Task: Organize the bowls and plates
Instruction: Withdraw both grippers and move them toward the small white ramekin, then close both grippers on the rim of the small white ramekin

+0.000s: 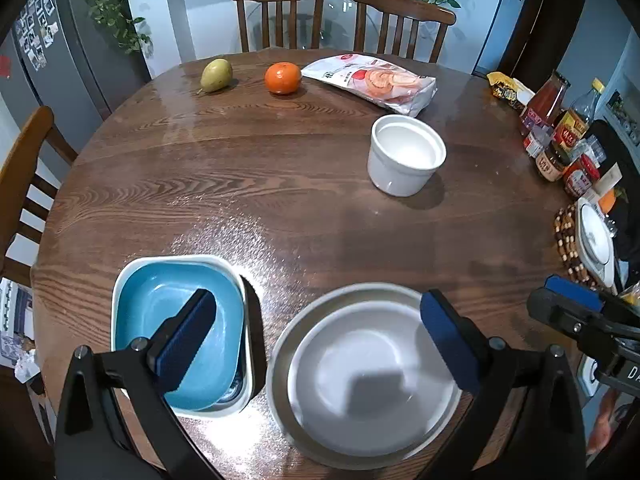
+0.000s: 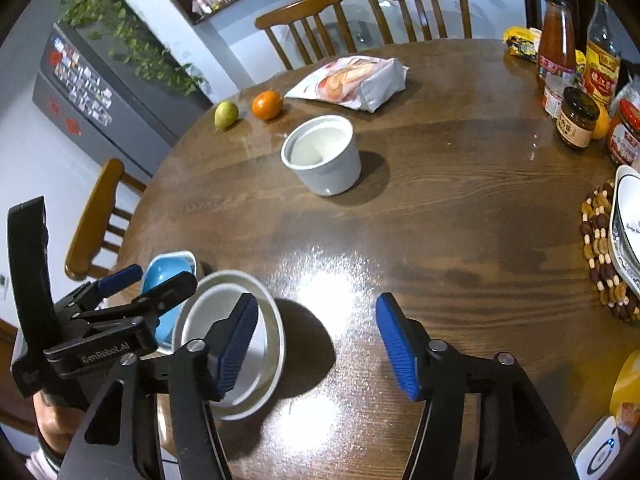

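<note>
1. Hovering over the near edge of the round wooden table (image 1: 280, 184), the left gripper (image 1: 316, 340) has its jaws spread wide with nothing clamped between them.
2. Its left finger hangs above the blue bowl (image 1: 160, 312), which sits nested inside a white square dish (image 1: 120, 300) at the near left.
3. Its right finger hangs over the right rim of the white round plate (image 1: 372, 380), which rests in a larger grey-rimmed plate (image 1: 280, 348), just right of the square dish.
4. Farther right, the right gripper (image 2: 320, 344) is also parted and empty; its left finger hangs over the same stacked plates, its right finger over bare wood.
5. A deep white bowl (image 1: 404, 156) stands upright alone toward the far right, well apart from both stacks.
6. A pear (image 1: 216, 75), an orange (image 1: 283, 77) and a snack bag (image 1: 372, 82) line the far side.
7. Sauce bottles and jars (image 2: 576, 80) crowd the far right edge, with a patterned dish (image 2: 628, 220) on a beaded mat (image 2: 600, 248) nearer.
</note>
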Tool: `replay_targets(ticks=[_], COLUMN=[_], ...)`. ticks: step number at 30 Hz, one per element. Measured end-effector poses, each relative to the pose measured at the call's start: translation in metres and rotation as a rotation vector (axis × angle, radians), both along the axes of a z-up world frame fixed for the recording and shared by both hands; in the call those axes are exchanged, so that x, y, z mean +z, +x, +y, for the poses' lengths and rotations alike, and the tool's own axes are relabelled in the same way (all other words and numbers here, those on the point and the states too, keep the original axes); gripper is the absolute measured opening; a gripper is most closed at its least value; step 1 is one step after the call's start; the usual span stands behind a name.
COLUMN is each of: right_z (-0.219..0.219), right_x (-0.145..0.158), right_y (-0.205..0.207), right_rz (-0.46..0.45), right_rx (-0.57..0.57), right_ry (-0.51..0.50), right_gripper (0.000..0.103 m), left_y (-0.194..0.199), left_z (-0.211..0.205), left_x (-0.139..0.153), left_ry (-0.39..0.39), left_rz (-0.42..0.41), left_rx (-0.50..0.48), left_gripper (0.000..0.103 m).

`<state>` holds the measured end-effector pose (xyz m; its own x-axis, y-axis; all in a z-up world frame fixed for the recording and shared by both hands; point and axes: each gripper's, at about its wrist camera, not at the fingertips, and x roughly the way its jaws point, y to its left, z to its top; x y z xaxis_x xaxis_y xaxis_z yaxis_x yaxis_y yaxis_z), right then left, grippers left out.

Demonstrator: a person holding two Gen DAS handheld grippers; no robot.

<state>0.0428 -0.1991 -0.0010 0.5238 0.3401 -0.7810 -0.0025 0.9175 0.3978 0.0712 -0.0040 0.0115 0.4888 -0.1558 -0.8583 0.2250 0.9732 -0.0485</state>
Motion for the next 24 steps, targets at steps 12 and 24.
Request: replay_targets(ticks=[12, 24], right_z=[-0.021, -0.035], right_x=[0.029, 0.061], right_y=[0.022, 0.092], right_rz=[-0.045, -0.067], right_rx=[-0.069, -0.090], right_ry=[-0.001, -0.066], right_gripper=[0.076, 0.076], left_y=[0.036, 0.105], left_z=[-0.024, -0.047], left_x=[0.026, 0.056], left_ry=[-0.022, 0.002], left_rz=[-0.034, -0.068], left_rx=[-0.050, -0.052], left_gripper=[0.102, 0.102])
